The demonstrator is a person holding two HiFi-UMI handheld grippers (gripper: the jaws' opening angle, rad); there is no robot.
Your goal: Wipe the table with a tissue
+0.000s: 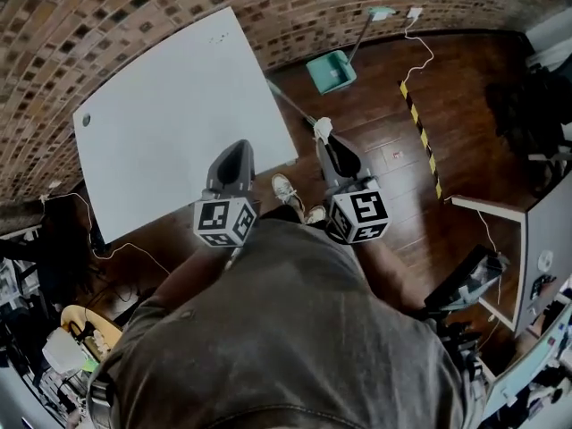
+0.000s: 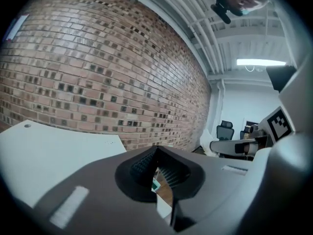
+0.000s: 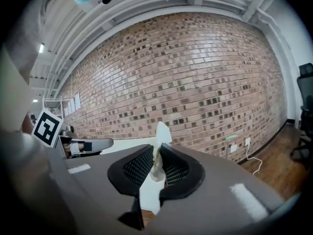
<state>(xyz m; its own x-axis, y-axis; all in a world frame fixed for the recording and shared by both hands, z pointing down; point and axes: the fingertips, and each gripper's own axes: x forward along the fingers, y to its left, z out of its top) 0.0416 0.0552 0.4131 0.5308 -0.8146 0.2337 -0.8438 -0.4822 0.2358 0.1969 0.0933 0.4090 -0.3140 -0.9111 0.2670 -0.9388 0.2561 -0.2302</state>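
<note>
The white table (image 1: 170, 114) slants across the upper left of the head view, its top bare apart from a small round cap near its left corner. My right gripper (image 1: 323, 132) hangs past the table's right edge, over the wooden floor, shut on a crumpled white tissue (image 1: 322, 128). In the right gripper view the tissue (image 3: 159, 151) sticks up from between the closed jaws. My left gripper (image 1: 234, 161) hovers above the table's near right corner, shut with nothing in it; its jaws (image 2: 157, 173) meet at the tips.
A teal dustpan (image 1: 331, 70) with a long handle lies on the wooden floor beyond the table. A yellow-black strip (image 1: 420, 137) and a white cable cross the floor. A brick wall runs behind. Another white desk (image 1: 536, 248) and office chairs stand at right. My shoe (image 1: 286, 190) shows below the table.
</note>
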